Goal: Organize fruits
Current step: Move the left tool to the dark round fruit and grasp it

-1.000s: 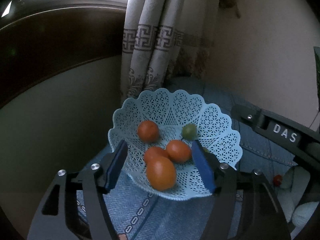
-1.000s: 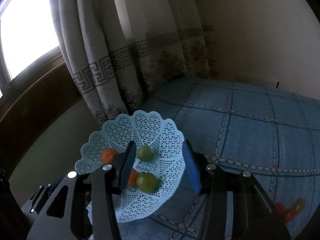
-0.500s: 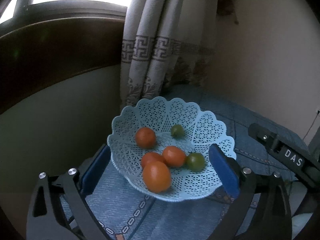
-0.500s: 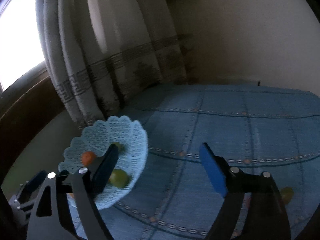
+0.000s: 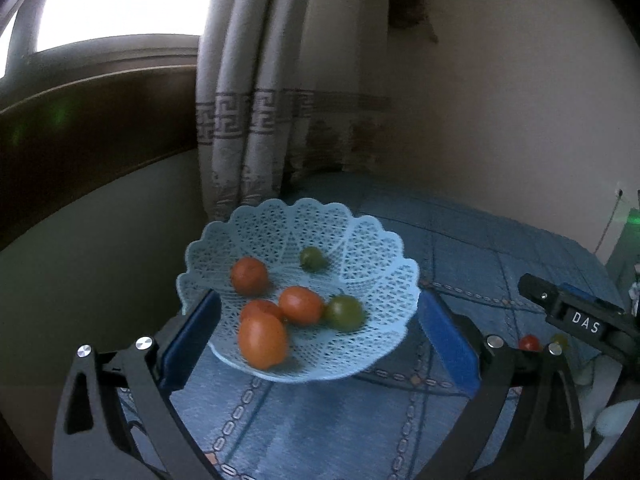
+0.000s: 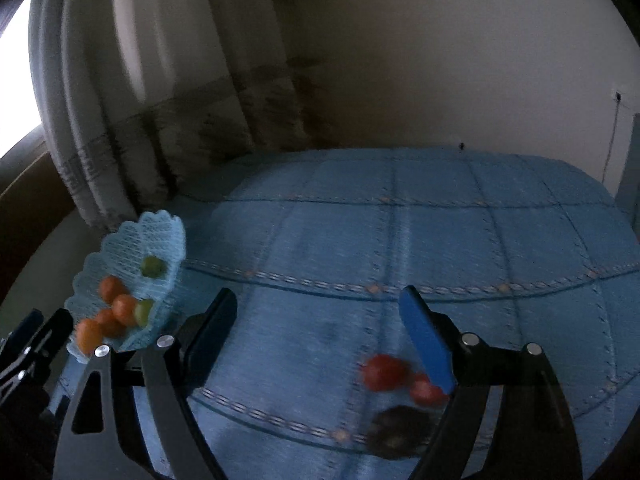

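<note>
The left tool (image 5: pixel 320 340) is spread wide and empty, its 2 blue pads flanking the pale blue lattice basket (image 5: pixel 372 248) without touching it. The basket sits on the blue quilted bed (image 6: pixel 440 240) holding 4 orange-red and 2 green fruits. The right tool (image 6: pixel 324 336) gapes wide over the bed near 2 blurred red fruits (image 6: pixel 384 372).
</note>
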`<action>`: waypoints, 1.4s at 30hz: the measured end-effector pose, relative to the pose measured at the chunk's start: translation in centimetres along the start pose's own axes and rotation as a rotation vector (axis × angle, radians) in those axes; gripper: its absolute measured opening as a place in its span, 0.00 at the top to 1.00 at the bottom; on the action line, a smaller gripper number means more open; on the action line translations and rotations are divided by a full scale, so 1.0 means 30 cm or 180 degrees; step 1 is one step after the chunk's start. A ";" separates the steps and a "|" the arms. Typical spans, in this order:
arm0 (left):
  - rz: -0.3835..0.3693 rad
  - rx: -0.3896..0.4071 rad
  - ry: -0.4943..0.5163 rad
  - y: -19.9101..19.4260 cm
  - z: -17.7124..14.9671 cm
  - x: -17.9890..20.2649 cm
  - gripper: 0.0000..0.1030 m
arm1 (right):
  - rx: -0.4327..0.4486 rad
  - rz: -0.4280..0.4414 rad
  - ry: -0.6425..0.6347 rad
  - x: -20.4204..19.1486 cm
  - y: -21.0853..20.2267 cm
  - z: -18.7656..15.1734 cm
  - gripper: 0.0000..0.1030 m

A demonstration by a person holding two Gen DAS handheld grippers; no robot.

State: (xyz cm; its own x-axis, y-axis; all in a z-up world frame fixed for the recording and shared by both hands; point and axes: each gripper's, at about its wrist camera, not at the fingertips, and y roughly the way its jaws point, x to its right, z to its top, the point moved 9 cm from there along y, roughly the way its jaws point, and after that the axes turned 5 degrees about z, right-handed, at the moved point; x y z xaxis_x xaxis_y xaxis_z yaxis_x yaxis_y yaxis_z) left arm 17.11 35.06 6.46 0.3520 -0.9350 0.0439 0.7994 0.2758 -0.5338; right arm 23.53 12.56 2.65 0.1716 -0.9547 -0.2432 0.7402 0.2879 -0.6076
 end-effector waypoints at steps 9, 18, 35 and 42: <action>-0.0167 -0.0053 0.0231 -0.031 -0.042 0.112 0.03 | -0.0107 -0.0270 0.0254 0.216 -0.045 -0.040 0.20; -0.0373 -0.0168 0.0424 -0.054 -0.086 0.242 0.03 | -0.0111 -0.0326 0.0350 0.330 -0.090 -0.077 0.20; -0.0860 -0.0622 0.0968 -0.055 -0.274 0.601 0.03 | -0.0049 -0.0330 0.0624 0.493 -0.096 -0.137 0.20; -0.1067 -0.0810 0.1203 -0.030 -0.331 0.739 0.13 | -0.0029 -0.0298 0.0623 0.503 -0.107 -0.144 0.20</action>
State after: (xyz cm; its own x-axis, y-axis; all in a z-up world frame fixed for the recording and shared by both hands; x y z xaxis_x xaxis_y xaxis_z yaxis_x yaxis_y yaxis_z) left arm 19.37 11.86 -0.48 -0.1372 -0.9899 -0.0344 0.6783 -0.0686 -0.7316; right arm 20.92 -2.45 -2.33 -0.0276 -0.9446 -0.3271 0.7409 0.2003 -0.6411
